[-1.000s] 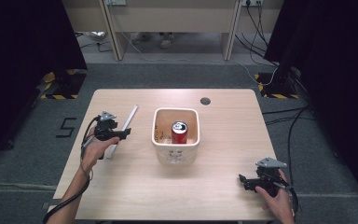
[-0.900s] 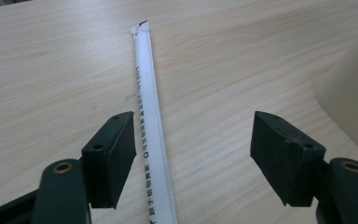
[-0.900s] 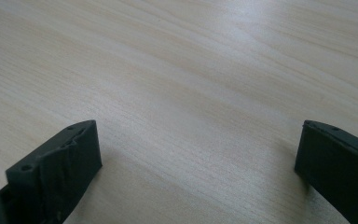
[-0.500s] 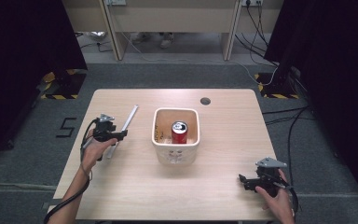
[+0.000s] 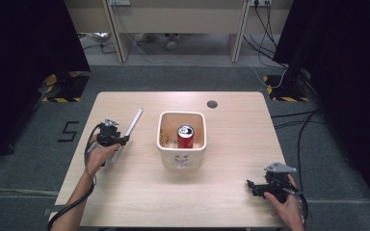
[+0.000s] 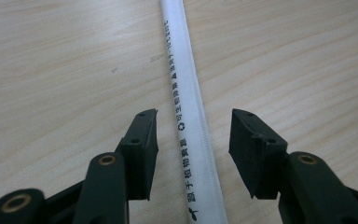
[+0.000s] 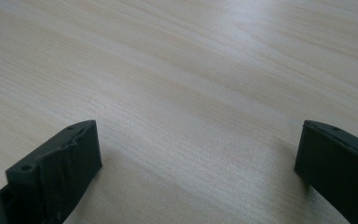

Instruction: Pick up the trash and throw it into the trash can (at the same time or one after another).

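Two black jaws of our left gripper point(image 6: 193, 154) straddle the paper-wrapped straw point(image 6: 186, 107), which lies flat on the table point(image 5: 139, 192) at centre left of the high view, angled up toward the white bucket point(image 5: 182, 159). The jaws have just been closing, yet a gap shows on each side of the wrapper, so nothing is pinched yet. To do this well, we judge the pads should sit low enough to meet the straw at its sides, centred in the gap, and close gently so the thin tube neither rolls away nor gets crushed. Our left forearm enters from the lower left of the high view, hand wrapped round the left gripper point(image 5: 118, 140), tilted down onto the straw point(image 5: 130, 127). Our right gripper point(image 5: 256, 185) rests at the lower right, jaws spread wide over bare wood, holding nothing. A red can point(image 5: 185, 136) stands inside the bucket.
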Demonstrator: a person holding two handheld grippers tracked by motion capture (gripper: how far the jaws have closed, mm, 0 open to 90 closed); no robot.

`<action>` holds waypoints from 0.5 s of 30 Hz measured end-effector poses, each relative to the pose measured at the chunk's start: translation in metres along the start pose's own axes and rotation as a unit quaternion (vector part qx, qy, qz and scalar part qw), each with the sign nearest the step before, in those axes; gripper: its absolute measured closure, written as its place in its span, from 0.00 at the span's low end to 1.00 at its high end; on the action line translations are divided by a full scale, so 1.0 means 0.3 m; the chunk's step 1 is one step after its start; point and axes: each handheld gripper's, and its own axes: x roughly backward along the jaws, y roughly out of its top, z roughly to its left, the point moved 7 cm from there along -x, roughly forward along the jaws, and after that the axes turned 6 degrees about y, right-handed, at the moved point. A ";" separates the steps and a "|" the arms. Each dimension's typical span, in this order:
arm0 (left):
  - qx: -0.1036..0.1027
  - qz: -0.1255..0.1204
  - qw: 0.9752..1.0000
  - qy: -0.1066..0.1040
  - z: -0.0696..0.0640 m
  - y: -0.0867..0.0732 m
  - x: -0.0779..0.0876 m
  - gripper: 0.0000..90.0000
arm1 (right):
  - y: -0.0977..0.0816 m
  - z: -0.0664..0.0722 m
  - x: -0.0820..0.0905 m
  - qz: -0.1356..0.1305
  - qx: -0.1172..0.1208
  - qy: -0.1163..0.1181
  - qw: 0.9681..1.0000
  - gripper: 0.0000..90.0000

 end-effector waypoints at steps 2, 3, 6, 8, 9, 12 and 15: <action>0.001 0.003 1.000 0.001 0.002 -0.005 -0.006 0.59 | 0.000 0.000 0.000 0.000 0.000 0.000 1.000 0.00; -0.001 0.006 1.000 0.001 0.004 -0.008 -0.009 0.60 | 0.000 0.000 0.000 0.000 0.000 0.000 1.000 0.00; 0.002 0.012 1.000 -0.001 0.007 -0.016 -0.017 0.61 | 0.000 0.000 0.000 0.000 0.000 0.000 1.000 0.00; 0.007 0.013 1.000 -0.002 0.010 -0.019 -0.024 0.62 | 0.000 0.000 0.000 0.000 0.000 0.000 1.000 0.00; 0.008 0.013 1.000 -0.003 0.012 -0.019 -0.024 0.62 | 0.000 0.000 0.000 0.000 0.000 0.000 1.000 0.00; 0.005 0.016 1.000 -0.005 0.012 -0.017 -0.023 0.66 | 0.000 0.000 0.000 0.000 0.000 0.000 1.000 0.00; -0.002 0.015 1.000 -0.008 0.005 -0.017 -0.021 0.76 | 0.000 0.000 0.000 0.000 0.000 0.000 1.000 0.00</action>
